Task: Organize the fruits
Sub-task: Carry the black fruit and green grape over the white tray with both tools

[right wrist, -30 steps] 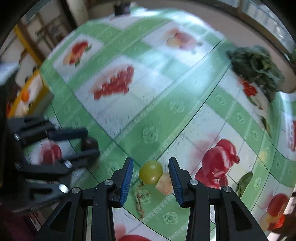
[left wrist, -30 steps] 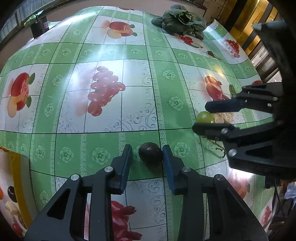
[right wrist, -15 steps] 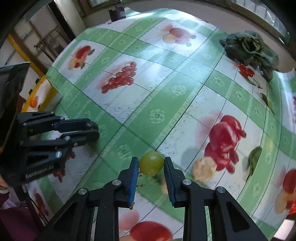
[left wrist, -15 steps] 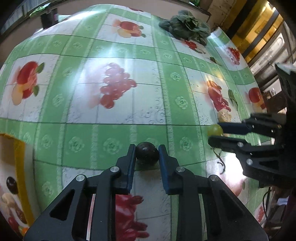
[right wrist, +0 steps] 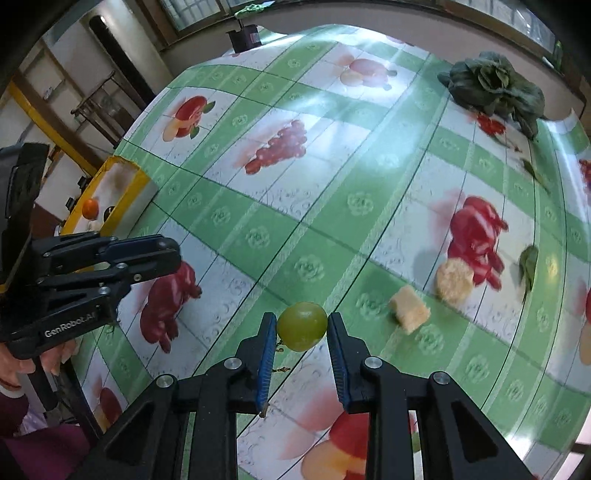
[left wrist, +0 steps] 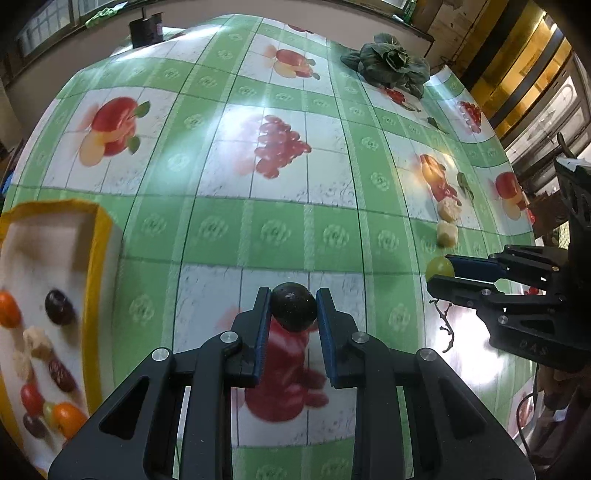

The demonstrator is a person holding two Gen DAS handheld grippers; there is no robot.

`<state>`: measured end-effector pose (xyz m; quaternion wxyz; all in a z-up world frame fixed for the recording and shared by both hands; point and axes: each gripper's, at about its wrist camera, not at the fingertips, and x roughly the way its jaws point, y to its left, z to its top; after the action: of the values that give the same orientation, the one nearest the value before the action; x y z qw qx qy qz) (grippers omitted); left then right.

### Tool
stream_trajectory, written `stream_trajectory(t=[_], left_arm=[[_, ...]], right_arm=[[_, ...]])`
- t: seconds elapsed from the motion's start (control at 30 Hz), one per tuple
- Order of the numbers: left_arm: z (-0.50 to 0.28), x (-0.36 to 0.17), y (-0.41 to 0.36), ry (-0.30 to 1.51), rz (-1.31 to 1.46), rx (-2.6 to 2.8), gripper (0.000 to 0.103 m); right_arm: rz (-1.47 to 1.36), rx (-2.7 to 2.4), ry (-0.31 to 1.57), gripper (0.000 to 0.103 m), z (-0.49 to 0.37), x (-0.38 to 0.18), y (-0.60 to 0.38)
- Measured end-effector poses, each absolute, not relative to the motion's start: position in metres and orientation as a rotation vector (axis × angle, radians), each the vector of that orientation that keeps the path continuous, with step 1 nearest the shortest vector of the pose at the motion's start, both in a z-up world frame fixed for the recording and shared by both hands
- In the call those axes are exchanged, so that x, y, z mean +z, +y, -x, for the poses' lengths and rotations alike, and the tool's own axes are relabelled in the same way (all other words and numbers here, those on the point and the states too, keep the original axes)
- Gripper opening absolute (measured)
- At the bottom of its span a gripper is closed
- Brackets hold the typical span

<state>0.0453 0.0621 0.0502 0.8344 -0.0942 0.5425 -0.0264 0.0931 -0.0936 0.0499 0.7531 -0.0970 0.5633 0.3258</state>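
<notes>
Grapes are gripped, one in each tool. A dark grape (left wrist: 294,307) is pinched between the blue pads of the left gripper (left wrist: 293,308), whose jaws are drawn in tight on it, above the tablecloth (left wrist: 207,221) just right of the yellow-rimmed tray (left wrist: 96,258). A green grape (right wrist: 302,326) is clamped between the pads of the right gripper (right wrist: 301,326), further right of the tray and likewise clear of the cloth. In the tray, small fruits are seen (orange, dark and red ones, with pale chunks among them). Two pale fruit chunks (right wrist: 430,295) lie on the cloth well right of the tray, beyond the green grape. A bare grape stem (left wrist: 445,325) is seen on the cloth beneath the right gripper. A leafy green vegetable (right wrist: 493,90) sits at the far edge, well apart from the tray, and a small dark container (left wrist: 144,31) stands at the far edge too.
</notes>
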Motion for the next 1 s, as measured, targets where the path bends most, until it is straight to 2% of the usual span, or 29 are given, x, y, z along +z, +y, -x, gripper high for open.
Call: stream_trajectory(t=[0.2, 1.0], left_arm=[[-0.027, 0.058, 0.067, 1.135, 0.195, -0.053, 0.024], [0.052, 0.087, 0.166, 1.058, 0.212, 0.193, 0.024]], right_arm=[[0.092, 0.751, 1.224, 0.027, -0.075, 0.06, -0.1], [0.248, 0.974, 1.161, 0.027, -0.014, 0.086, 0.04]])
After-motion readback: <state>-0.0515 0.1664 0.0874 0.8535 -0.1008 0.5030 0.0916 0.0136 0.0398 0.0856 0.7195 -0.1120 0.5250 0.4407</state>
